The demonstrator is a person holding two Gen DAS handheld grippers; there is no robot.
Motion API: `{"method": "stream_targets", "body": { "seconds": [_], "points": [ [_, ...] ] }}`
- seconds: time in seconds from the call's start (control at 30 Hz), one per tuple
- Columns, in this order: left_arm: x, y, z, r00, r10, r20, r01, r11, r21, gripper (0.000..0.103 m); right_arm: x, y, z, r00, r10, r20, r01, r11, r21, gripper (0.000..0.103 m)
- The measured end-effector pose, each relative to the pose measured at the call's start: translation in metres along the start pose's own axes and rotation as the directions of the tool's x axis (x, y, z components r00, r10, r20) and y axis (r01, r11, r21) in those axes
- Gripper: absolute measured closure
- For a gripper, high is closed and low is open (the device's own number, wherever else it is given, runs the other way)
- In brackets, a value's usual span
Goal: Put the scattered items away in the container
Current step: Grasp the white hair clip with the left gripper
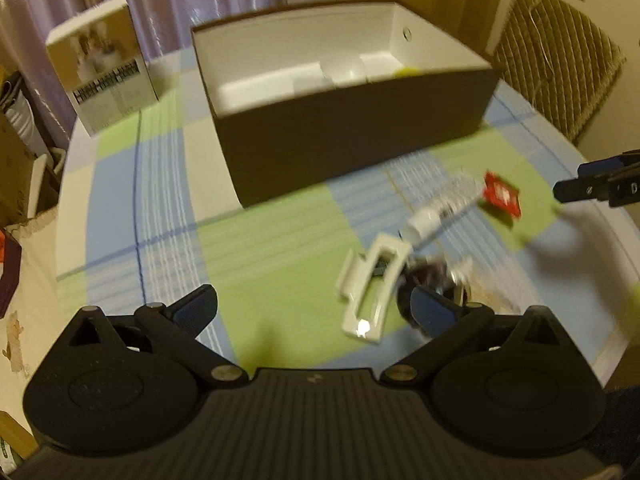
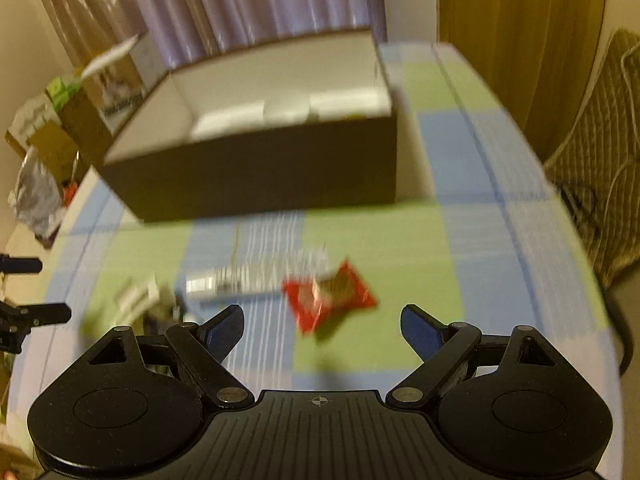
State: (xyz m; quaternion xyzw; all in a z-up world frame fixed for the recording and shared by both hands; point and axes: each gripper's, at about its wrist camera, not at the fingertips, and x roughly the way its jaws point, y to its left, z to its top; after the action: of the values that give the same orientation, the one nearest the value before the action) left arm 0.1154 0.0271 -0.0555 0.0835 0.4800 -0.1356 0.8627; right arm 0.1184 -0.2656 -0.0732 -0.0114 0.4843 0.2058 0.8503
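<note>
A dark brown box [image 1: 352,144] with a white inside stands open on the checked tablecloth, also in the right wrist view [image 2: 260,172]; white items and something yellow [image 1: 406,70] lie in it. In front lie a red packet [image 1: 500,196] [image 2: 328,296], a clear tube with a white cap [image 1: 444,208] [image 2: 248,280], a white plastic frame [image 1: 372,292] and a dark round item [image 1: 430,276]. My left gripper [image 1: 316,308] is open just before the frame, its right pad beside the dark item. My right gripper [image 2: 322,328] is open, the red packet between and just beyond its fingers.
A printed carton [image 1: 104,68] stands left of the box. A woven chair back [image 1: 560,60] rises behind the table's right edge. Cardboard and bags [image 2: 36,184] crowd the left side. The round table's edge curves close on both sides.
</note>
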Motion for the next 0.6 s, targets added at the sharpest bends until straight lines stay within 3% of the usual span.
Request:
{"method": "stream_targets", "body": {
  "seconds": [0.37, 0.6],
  "points": [
    [0.016, -0.009, -0.027, 0.999, -0.030, -0.032, 0.032, 0.998, 0.048, 0.007, 0.018, 0.010, -0.043, 0.993, -0.006, -0.118, 0.003, 1.000, -0.022, 0.012],
    [0.024, -0.010, -0.026, 0.998, -0.068, -0.018, 0.070, 0.991, 0.112, 0.014, 0.022, 0.000, -0.049, 0.989, -0.023, -0.145, 0.026, 0.999, 0.020, 0.012]
  ]
}}
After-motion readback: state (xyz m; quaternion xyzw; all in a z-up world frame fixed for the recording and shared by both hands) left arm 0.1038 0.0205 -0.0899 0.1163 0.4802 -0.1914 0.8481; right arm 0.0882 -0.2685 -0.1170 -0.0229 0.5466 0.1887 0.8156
